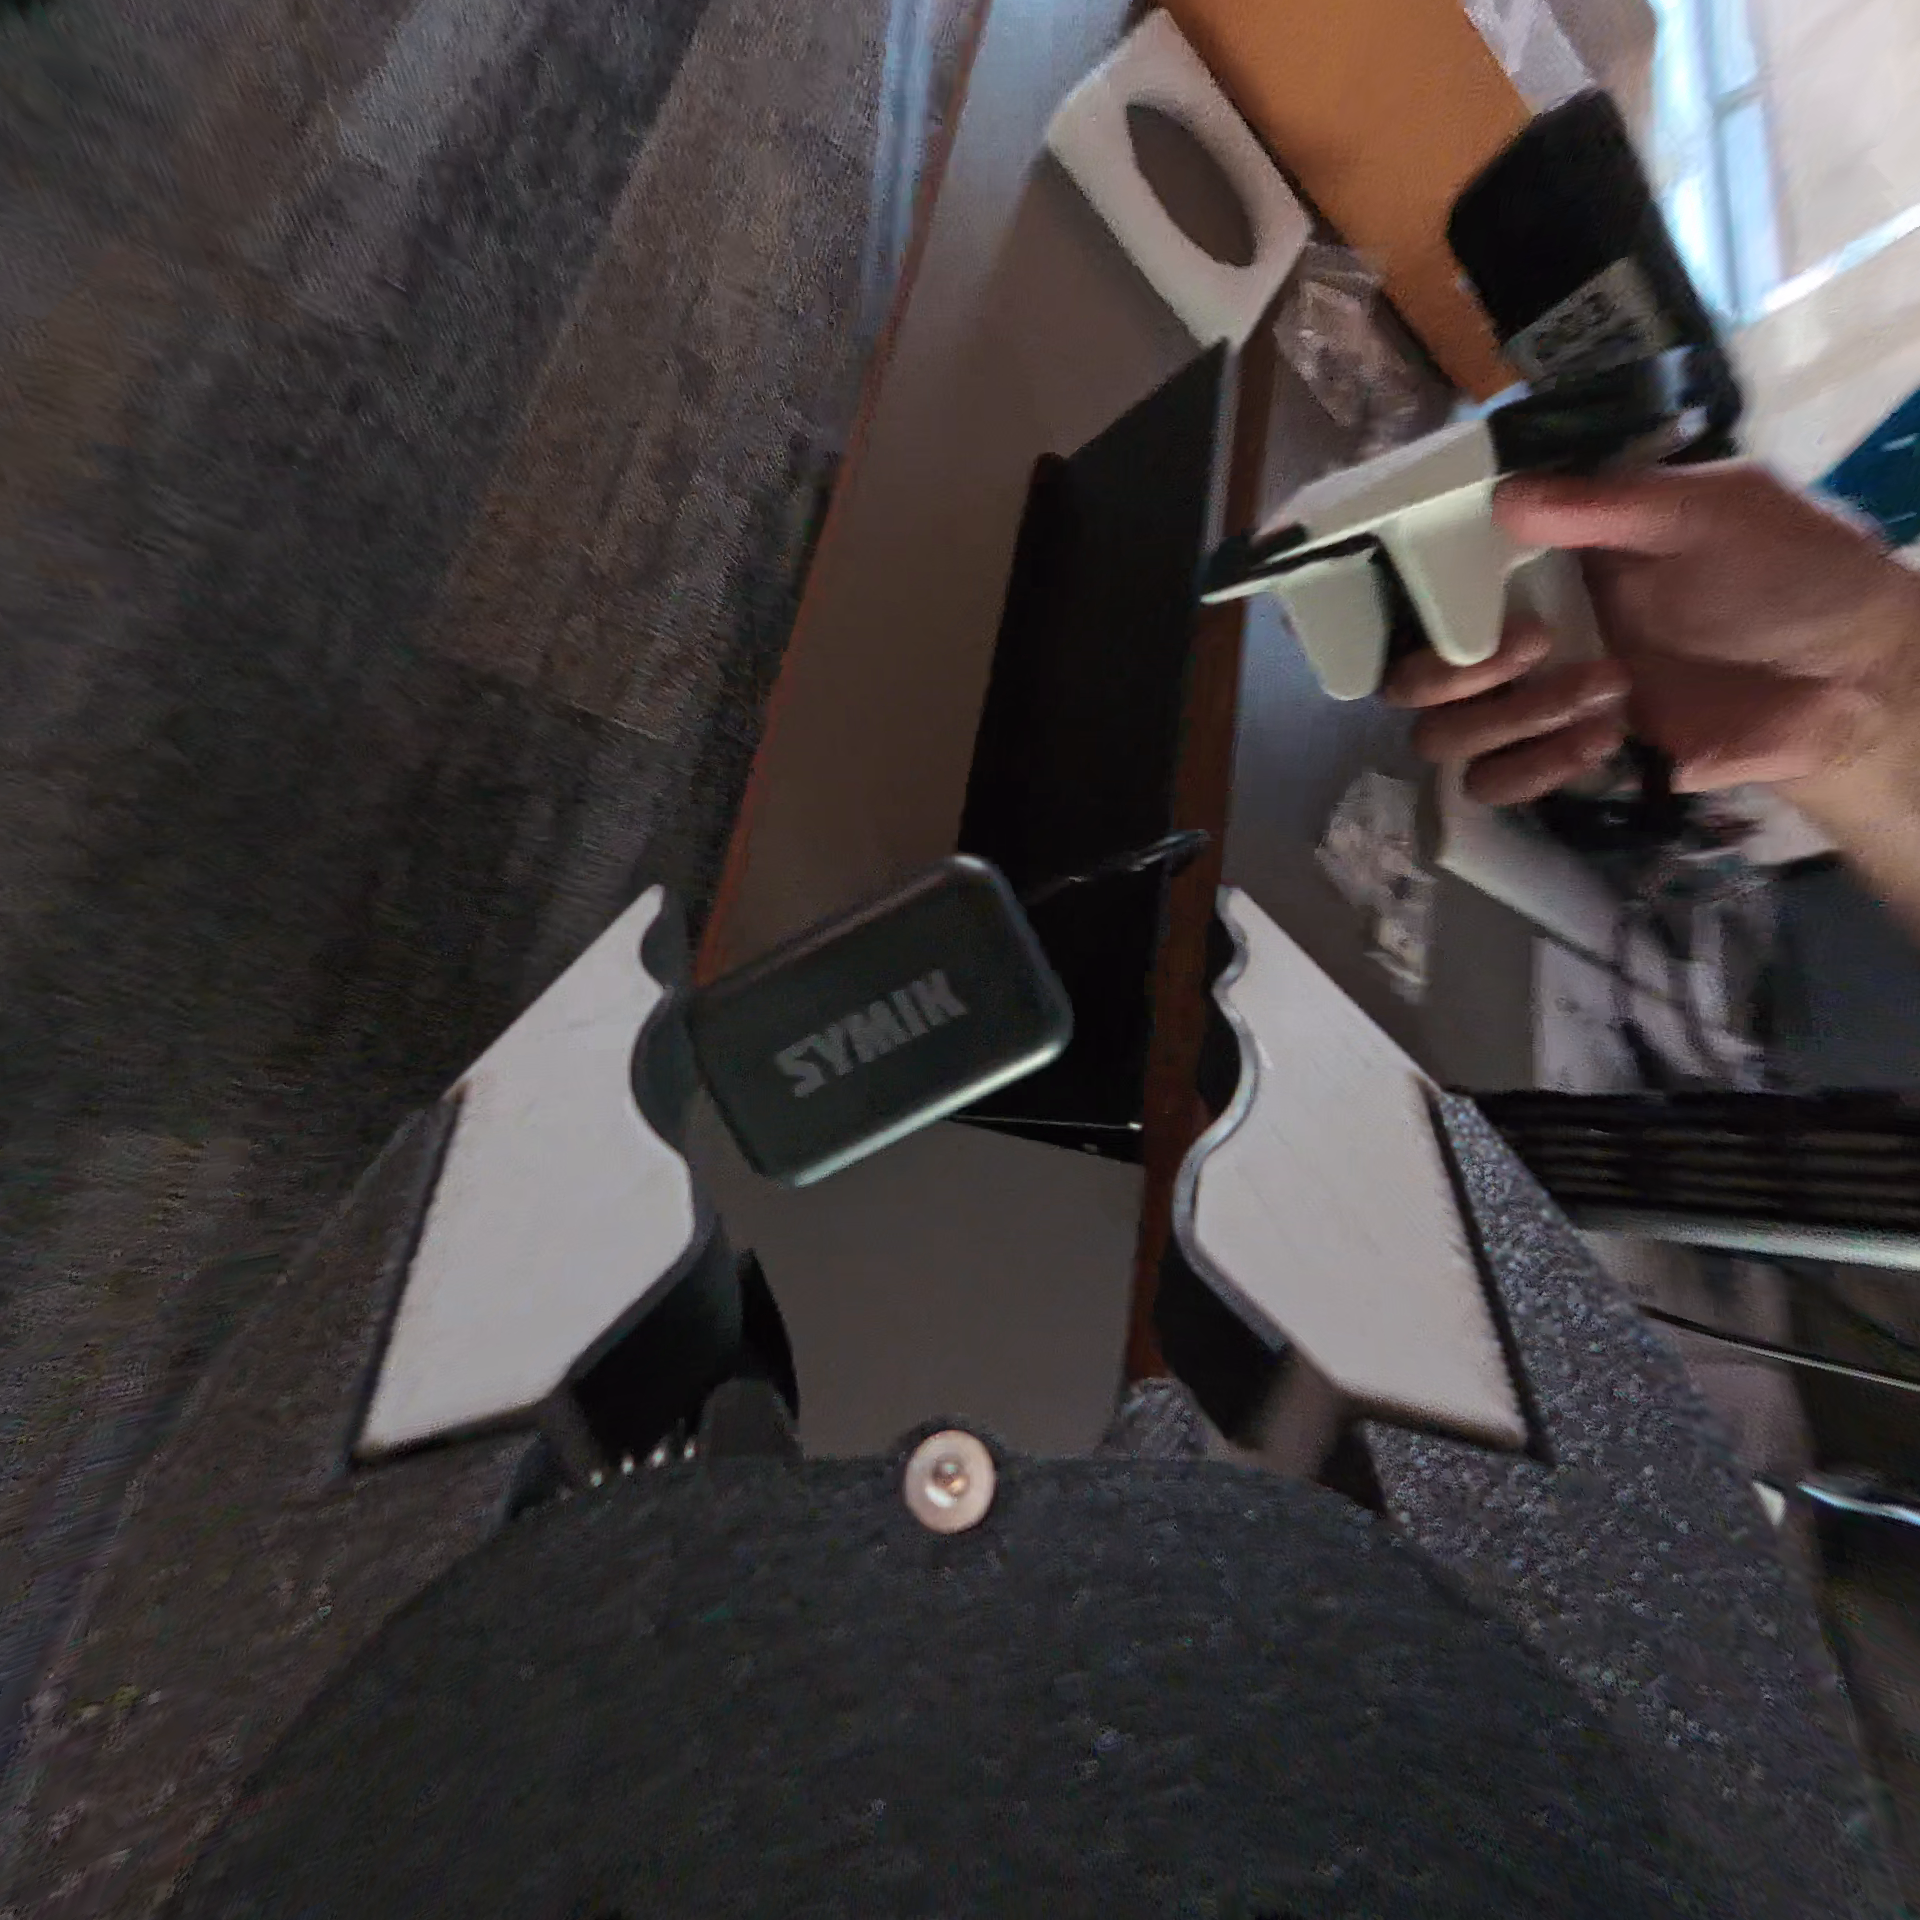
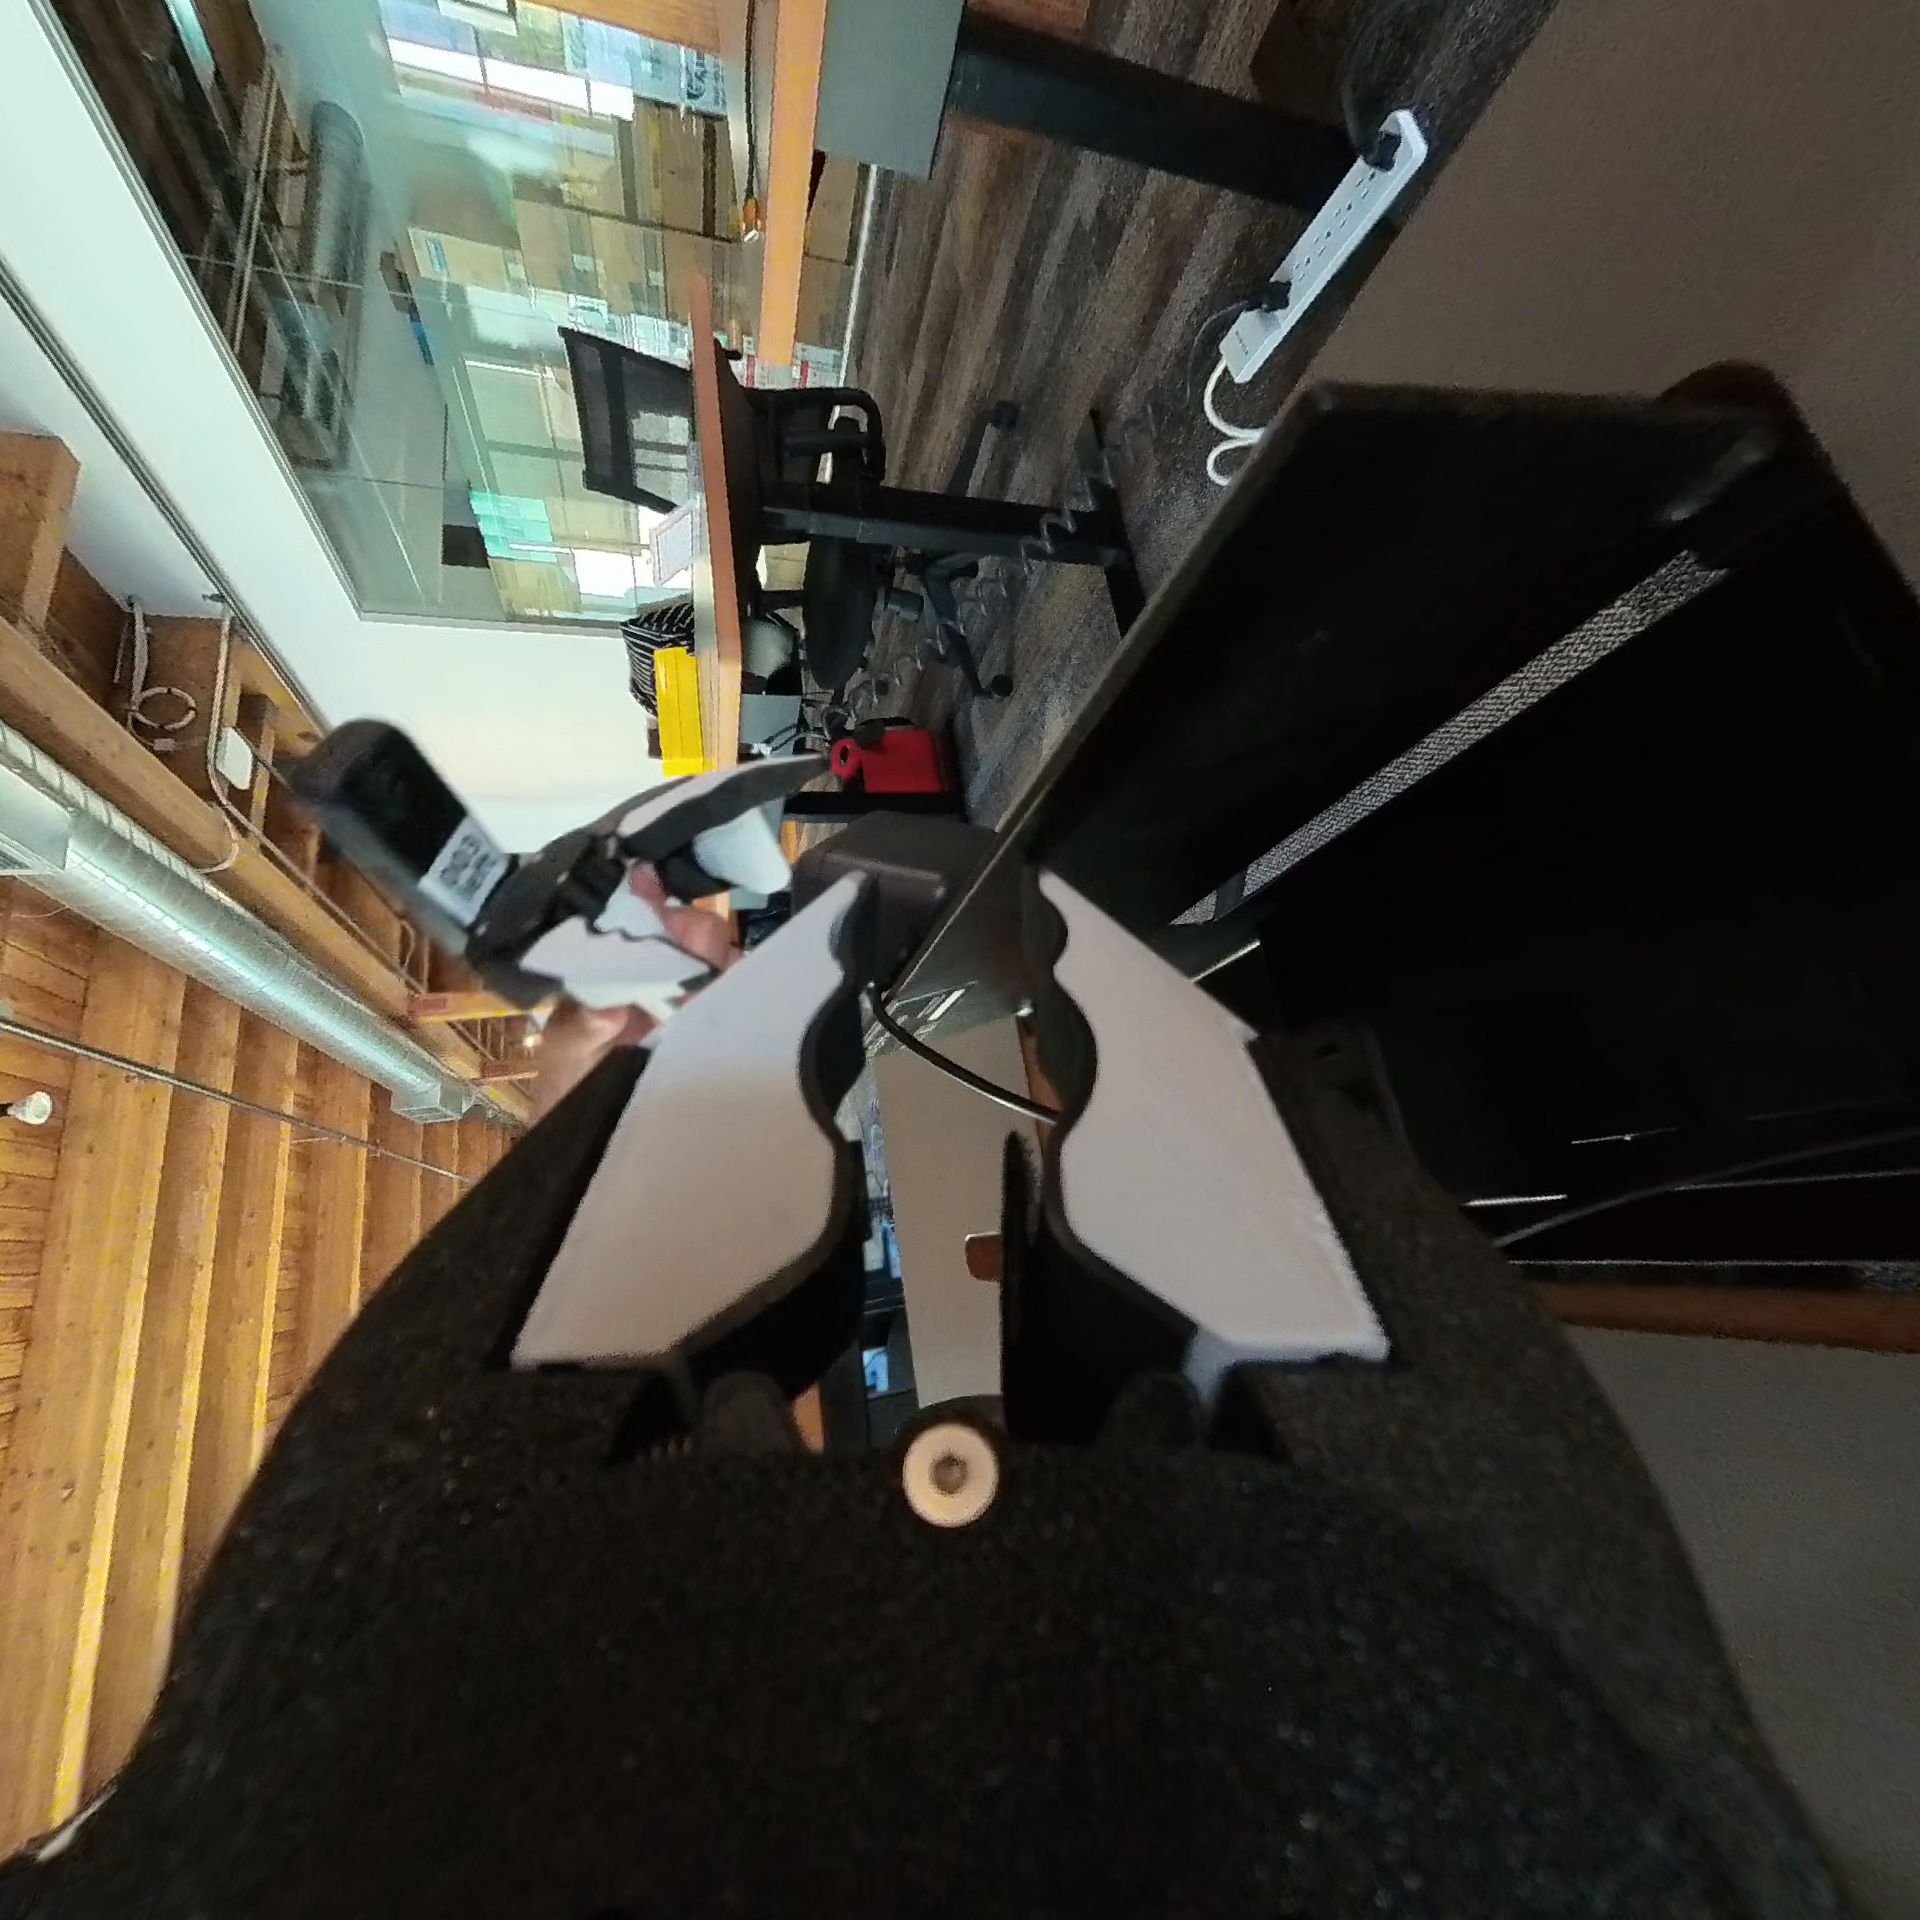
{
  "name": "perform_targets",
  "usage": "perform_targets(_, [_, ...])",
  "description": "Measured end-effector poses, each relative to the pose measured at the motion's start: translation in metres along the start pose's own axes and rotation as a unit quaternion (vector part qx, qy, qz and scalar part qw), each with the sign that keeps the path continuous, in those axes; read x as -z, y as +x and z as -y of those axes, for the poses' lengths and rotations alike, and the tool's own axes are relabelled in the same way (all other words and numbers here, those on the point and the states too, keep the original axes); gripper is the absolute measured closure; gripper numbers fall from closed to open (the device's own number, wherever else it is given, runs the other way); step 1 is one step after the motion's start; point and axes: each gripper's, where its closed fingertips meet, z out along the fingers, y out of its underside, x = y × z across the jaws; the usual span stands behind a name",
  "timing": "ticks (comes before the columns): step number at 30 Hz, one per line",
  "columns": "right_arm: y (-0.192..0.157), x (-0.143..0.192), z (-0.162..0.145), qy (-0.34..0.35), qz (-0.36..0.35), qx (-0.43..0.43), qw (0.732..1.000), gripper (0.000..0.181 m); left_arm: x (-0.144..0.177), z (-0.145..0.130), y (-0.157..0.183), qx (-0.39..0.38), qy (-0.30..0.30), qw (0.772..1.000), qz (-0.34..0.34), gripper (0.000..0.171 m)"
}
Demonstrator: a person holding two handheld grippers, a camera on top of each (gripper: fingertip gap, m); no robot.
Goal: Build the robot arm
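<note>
Your left hand-held gripper [image 1: 940,914] was spread wide and gripped nothing. A small dark case [image 1: 878,1023] with rounded corners lay against the tip of 1 of its fingers [image 1: 582,1174] and stood clear of the other, so nothing pinched it. A hold like that looked insecure to me. Both pads on the 2 flat faces would have carried it far better than 1 corner resting on 1 tip.

Your right hand-held gripper [image 2: 951,904] had the thin edge of a black panel [image 2: 1195,582] running between its fingertips, with a black cable [image 2: 966,1075] curling just behind. I cannot tell whether the pads actually pressed the panel. The panel belonged to an open black box [image 2: 1610,883]. In the left wrist view your right hand [image 1: 1714,665] wrapped that tool's handle.

The box sat on a grey surface [image 2: 1818,1558] with a brown wooden rim. Below it lay mottled carpet [image 1: 312,520] and a white power strip [image 2: 1330,239]. Farther off stood a black office chair [image 2: 831,457], a glass wall [image 2: 343,343] and timber beams [image 2: 156,1195].
</note>
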Motion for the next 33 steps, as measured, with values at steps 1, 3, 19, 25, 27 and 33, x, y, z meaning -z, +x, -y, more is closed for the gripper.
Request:
perform_targets(1, [0.0, -0.001, -0.001, -0.004, 0.003, -0.001, 1.0, 0.156, -0.005, -0.005, 0.002, 0.019, -0.012, 0.999, -0.024, 0.074])
perform_targets(3, [0.0, -0.001, -0.003, -0.005, 0.007, -0.004, 1.0, 0.157, -0.013, -0.022, -0.001, 0.004, -0.043, 0.999, -0.022, 0.075])
perform_targets(19, [0.007, 0.013, -0.02, -0.035, -0.018, 0.192, 0.981, 0.157, -0.019, -0.048, -0.021, -0.336, -0.274, 0.901, -0.009, 0.095])
perform_targets(25, [0.006, 0.004, -0.012, -0.036, -0.023, 0.214, 0.976, 0.152, -0.021, -0.064, -0.017, -0.364, -0.286, 0.886, 0.002, 0.112])
perform_targets(27, [0.0, 0.001, -0.011, -0.037, -0.011, 0.206, 0.978, 0.152, -0.01, -0.069, -0.013, -0.354, -0.288, 0.889, 0.021, 0.113])
perform_targets(33, [0.002, -0.002, -0.009, -0.056, -0.039, 0.221, 0.973, 0.159, 0.027, -0.055, 0.027, -0.31, -0.253, 0.911, 0.101, 0.115])
